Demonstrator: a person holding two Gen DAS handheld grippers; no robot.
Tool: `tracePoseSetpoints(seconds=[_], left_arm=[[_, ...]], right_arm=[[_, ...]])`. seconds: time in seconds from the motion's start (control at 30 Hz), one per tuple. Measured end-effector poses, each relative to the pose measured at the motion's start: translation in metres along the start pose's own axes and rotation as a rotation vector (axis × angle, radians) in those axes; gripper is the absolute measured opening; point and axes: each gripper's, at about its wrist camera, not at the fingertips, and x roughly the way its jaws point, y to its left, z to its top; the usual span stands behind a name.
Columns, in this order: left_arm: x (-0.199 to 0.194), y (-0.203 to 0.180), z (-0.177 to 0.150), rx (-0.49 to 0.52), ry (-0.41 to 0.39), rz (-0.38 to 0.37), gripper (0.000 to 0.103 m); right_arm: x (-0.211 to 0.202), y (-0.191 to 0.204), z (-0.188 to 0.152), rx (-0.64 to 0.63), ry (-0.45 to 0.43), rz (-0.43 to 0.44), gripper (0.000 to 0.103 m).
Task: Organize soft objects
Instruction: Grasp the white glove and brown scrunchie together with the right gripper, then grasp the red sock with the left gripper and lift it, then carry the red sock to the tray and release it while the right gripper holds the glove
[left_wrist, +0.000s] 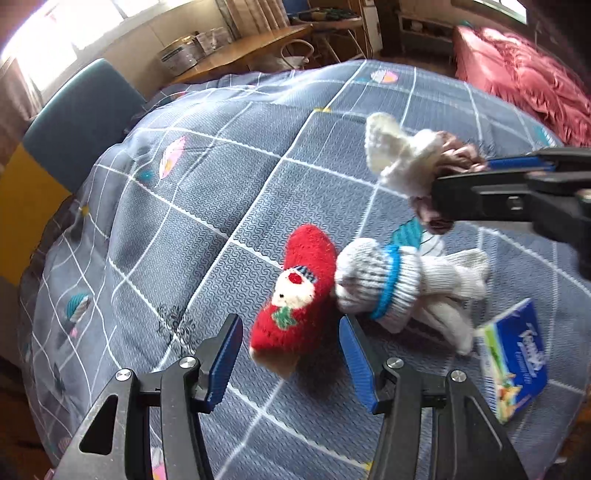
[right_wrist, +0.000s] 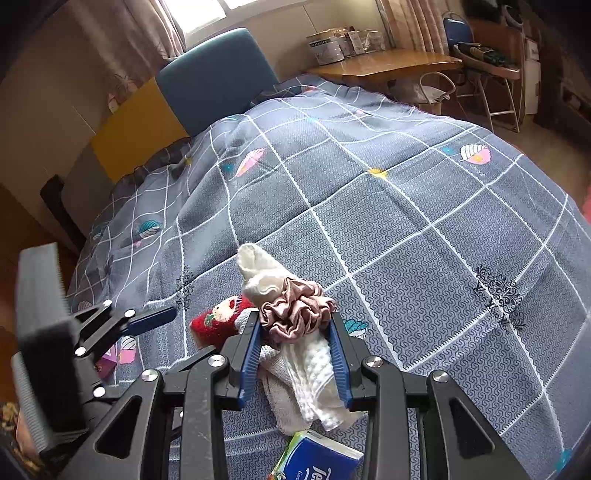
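A red sock with a snowman face (left_wrist: 295, 291) lies on the grey checked quilt (left_wrist: 207, 192). My left gripper (left_wrist: 291, 352) hangs low over the sock's near end. It is open, and its blue pads stand either side of the sock with a gap on each side. A grey-white sock with a blue band (left_wrist: 384, 284) touches the red sock's right side. My right gripper (right_wrist: 295, 323) is shut on a bundle of white cloth (right_wrist: 258, 273) and a pink scrunchie (right_wrist: 295, 306). It holds this bundle (left_wrist: 402, 158) above the quilt, beyond the socks.
A blue tissue pack (left_wrist: 517, 358) lies on the quilt at the right, close to the grey-white sock. A teal headboard (right_wrist: 214, 77) and a wooden table (right_wrist: 384, 62) stand past the bed. A red blanket (left_wrist: 524, 74) lies at the far right.
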Motion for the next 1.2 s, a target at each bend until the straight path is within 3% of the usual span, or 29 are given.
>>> tracePoseSetpoints(seconds=[0.17, 0.23, 0.33, 0.47, 0.63, 0.77, 0.9, 1.1, 1.2], left_arm=[[0.018, 0.003, 0.005, -0.013, -0.015, -0.037, 0.053], [0.022, 0.003, 0.004, -0.019, -0.016, -0.054, 0.034], [0.018, 0.004, 0.001, -0.053, -0.032, -0.086, 0.024], [0.011, 0.024, -0.005, -0.136, -0.015, -0.115, 0.018], [-0.013, 0.075, -0.004, -0.346, -0.024, -0.094, 0.016], [-0.053, 0.126, -0.009, -0.518, -0.074, -0.025, 0.016], [-0.100, 0.188, -0.035, -0.691, -0.122, 0.099, 0.016], [-0.157, 0.277, -0.126, -0.969, -0.110, 0.271, 0.016], [-0.184, 0.300, -0.181, -1.046, -0.098, 0.331, 0.016]], right_arm=[[0.003, 0.000, 0.000, -0.004, 0.014, -0.003, 0.035], [0.004, 0.000, 0.000, -0.003, 0.014, -0.008, 0.035], [0.006, 0.000, -0.001, -0.004, 0.020, -0.018, 0.035], [0.009, 0.003, -0.002, -0.022, 0.034, -0.030, 0.035], [0.016, 0.009, -0.006, -0.057, 0.062, -0.038, 0.035], [0.017, 0.016, -0.009, -0.099, 0.058, -0.042, 0.035], [0.016, 0.026, -0.013, -0.151, 0.049, -0.030, 0.035], [0.016, 0.050, -0.022, -0.273, 0.037, 0.004, 0.035], [0.016, 0.065, -0.029, -0.352, 0.038, 0.033, 0.035]])
